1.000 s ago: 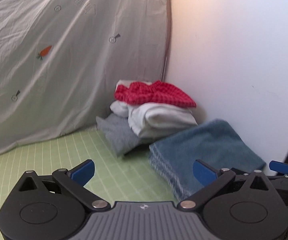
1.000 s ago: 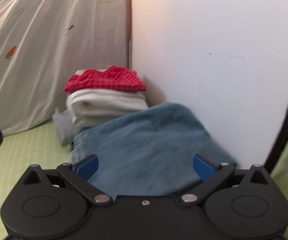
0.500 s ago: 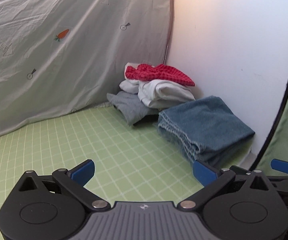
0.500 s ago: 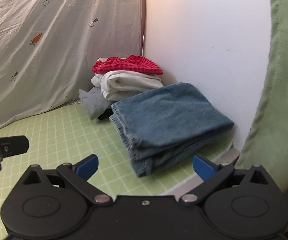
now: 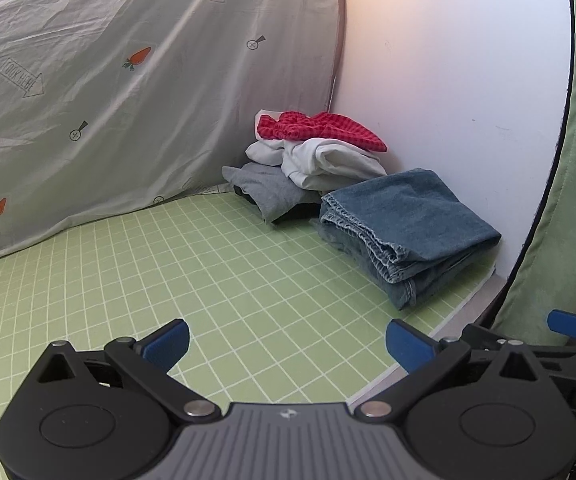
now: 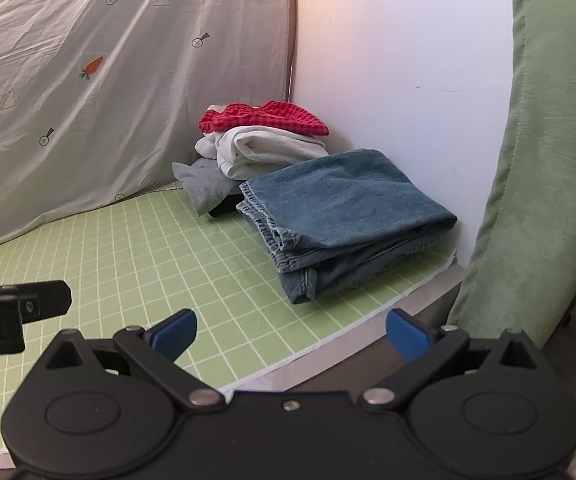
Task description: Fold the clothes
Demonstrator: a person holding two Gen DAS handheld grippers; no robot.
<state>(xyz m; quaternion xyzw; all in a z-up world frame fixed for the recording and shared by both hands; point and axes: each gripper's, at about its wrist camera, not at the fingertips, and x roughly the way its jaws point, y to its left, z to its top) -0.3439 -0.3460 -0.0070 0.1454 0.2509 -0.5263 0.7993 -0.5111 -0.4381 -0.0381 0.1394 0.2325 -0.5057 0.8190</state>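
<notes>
Folded blue jeans [image 5: 404, 224] [image 6: 344, 216] lie on the green grid mat [image 5: 207, 272] [image 6: 135, 248] by the white wall. Behind them in the corner is a pile: a red checked garment [image 5: 320, 130] [image 6: 263, 118] on a white one [image 5: 328, 160] [image 6: 263, 148] on a grey one [image 5: 267, 192] [image 6: 203, 182]. My left gripper [image 5: 288, 344] is open and empty, well short of the jeans. My right gripper [image 6: 292, 332] is open and empty, over the mat's front edge. Part of the left gripper [image 6: 19, 304] shows at the left of the right wrist view.
A grey sheet with carrot prints [image 5: 107, 80] [image 6: 87, 80] hangs behind the mat. A white wall [image 5: 448, 60] stands at the right. A green cushion [image 6: 548, 180] [image 5: 568, 200] stands beyond the mat's right edge. The table edge [image 6: 368, 340] runs under my right gripper.
Both grippers have pulled back from the jeans and the pile. The jeans lie folded on the mat, farther from both grippers. More of the mat and the green cushion shows.
</notes>
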